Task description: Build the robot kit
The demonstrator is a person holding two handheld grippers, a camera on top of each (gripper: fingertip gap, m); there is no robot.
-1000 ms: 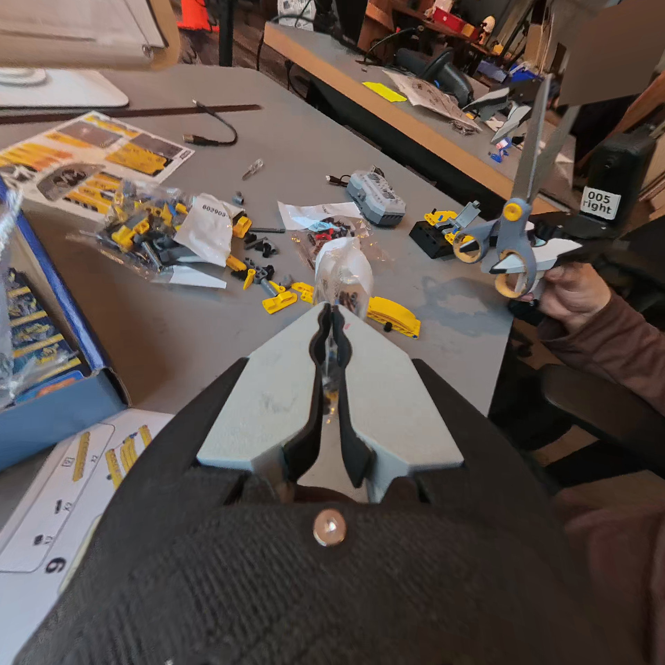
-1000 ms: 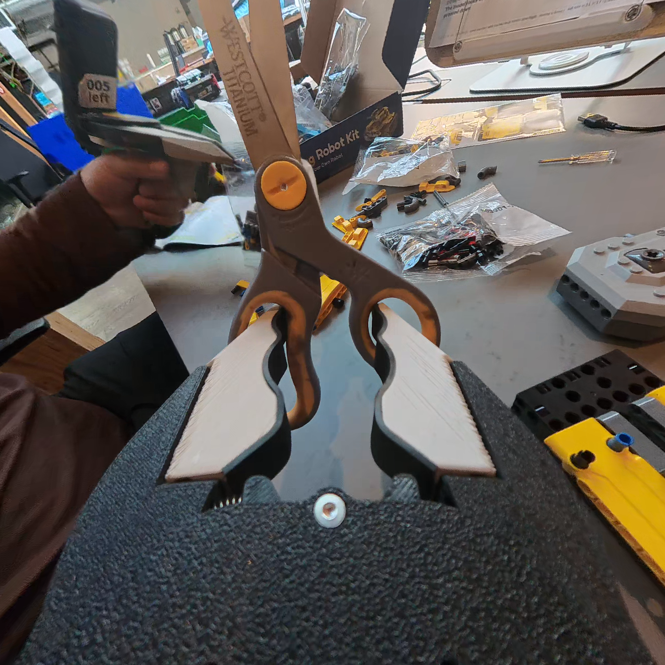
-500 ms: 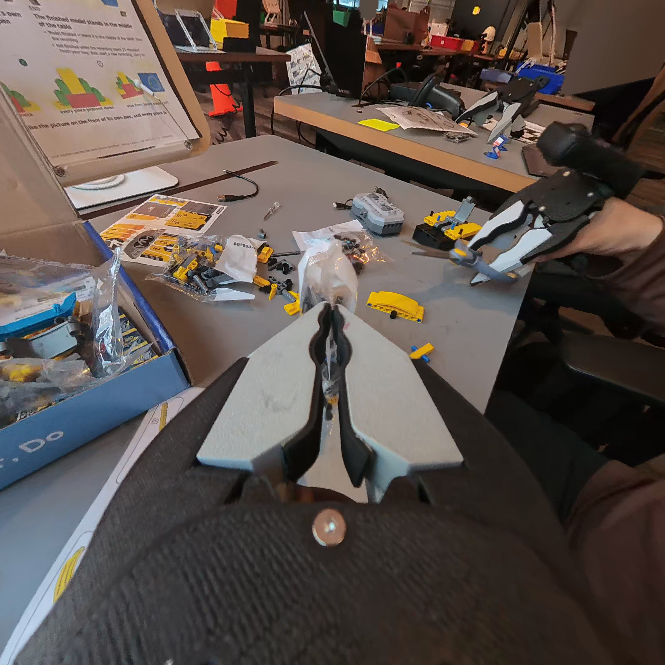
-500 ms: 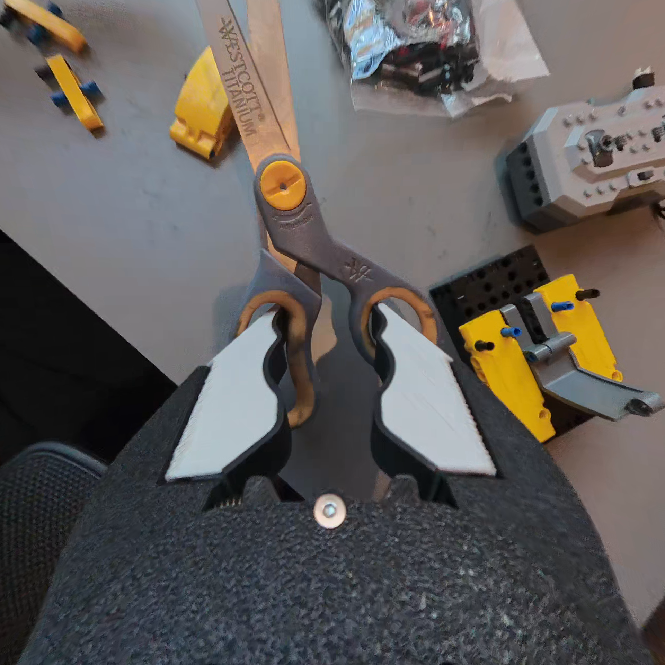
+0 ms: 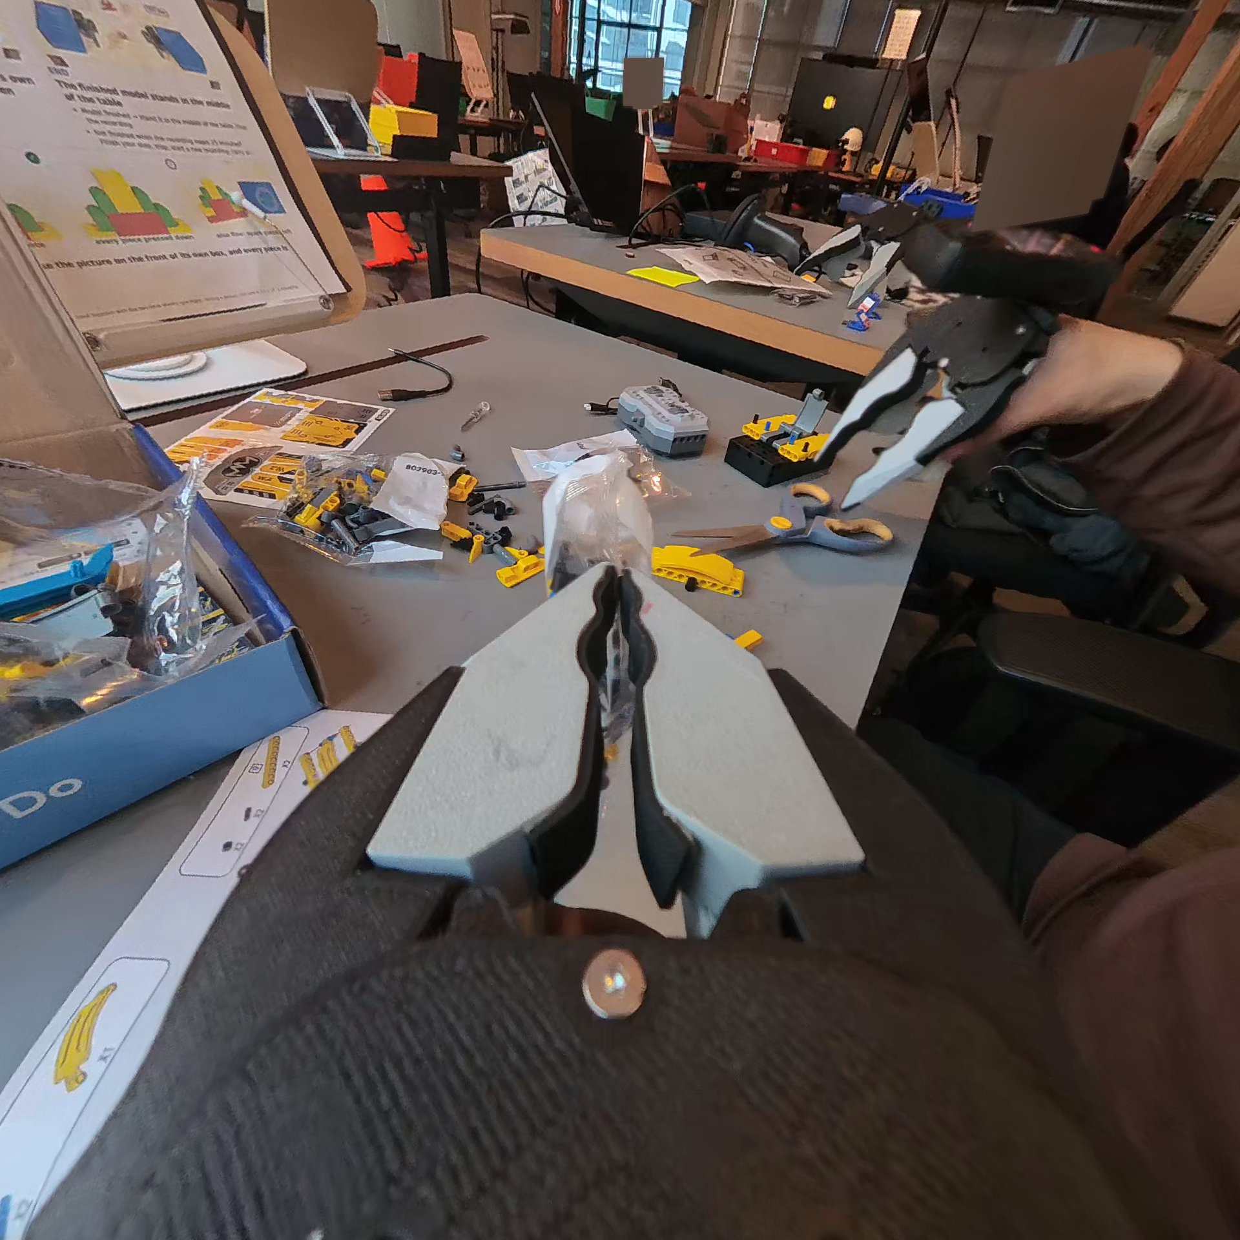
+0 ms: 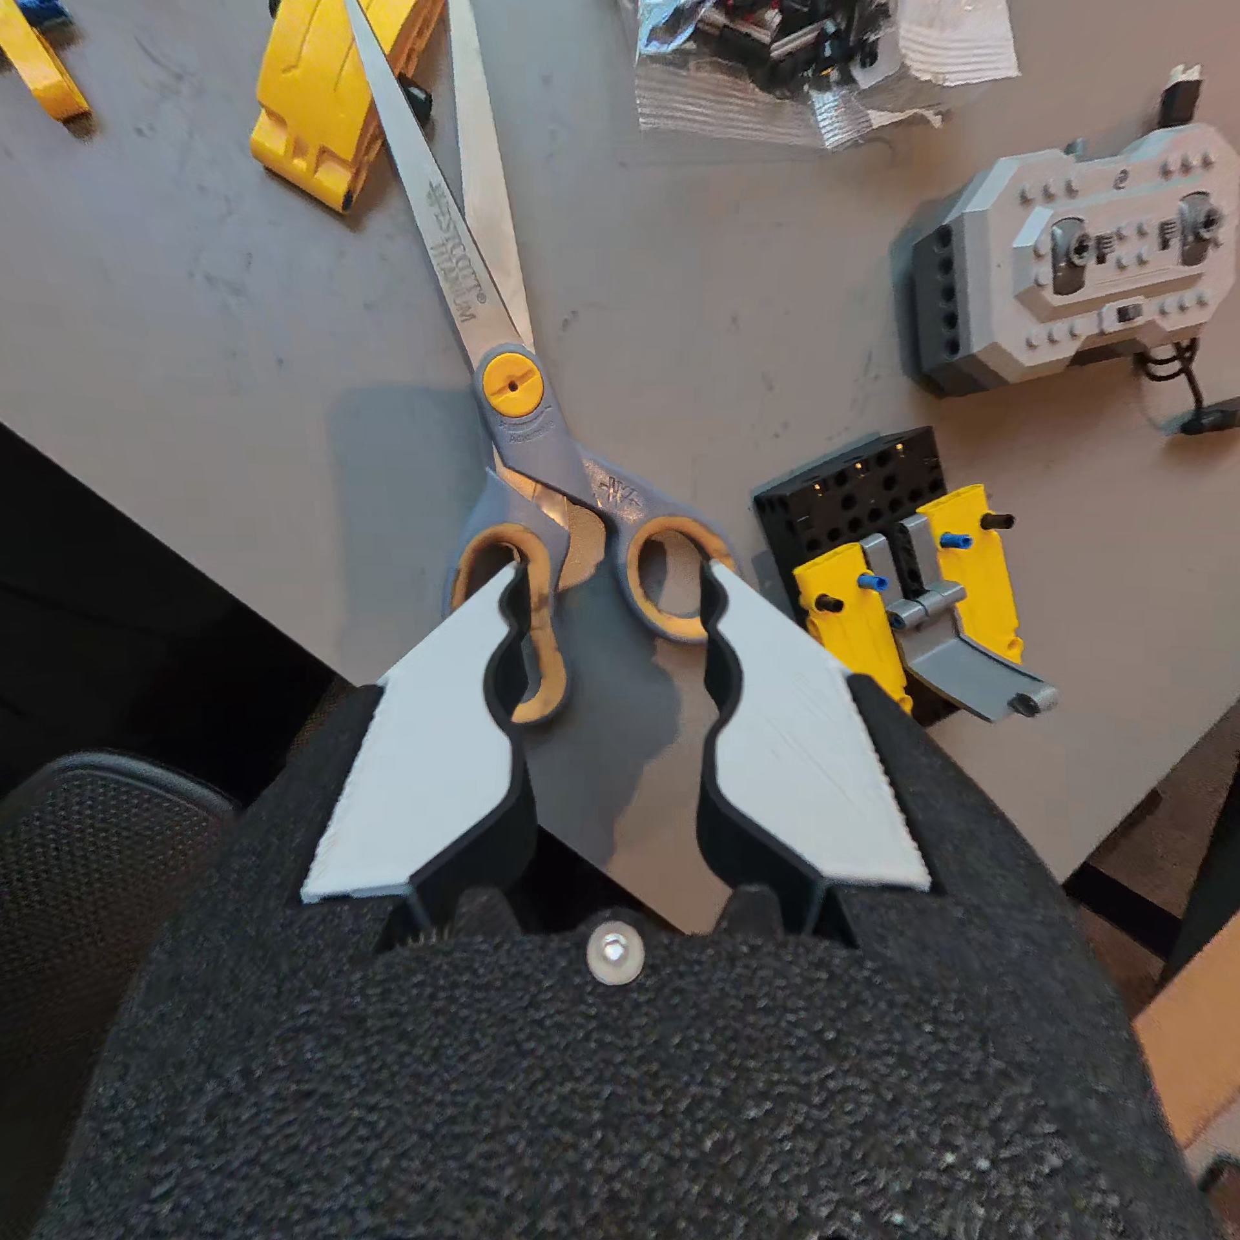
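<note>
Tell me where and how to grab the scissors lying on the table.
Grip the scissors at the grey neck just behind the yellow pivot, coming from above. They lie flat on the table with blades slightly open, so the handle loops offer little to pinch.

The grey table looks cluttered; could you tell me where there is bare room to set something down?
Bare table lies between the blue box and the yellow panel, and beyond the cable. The middle, around the parts bags and scissors, is crowded.
</note>
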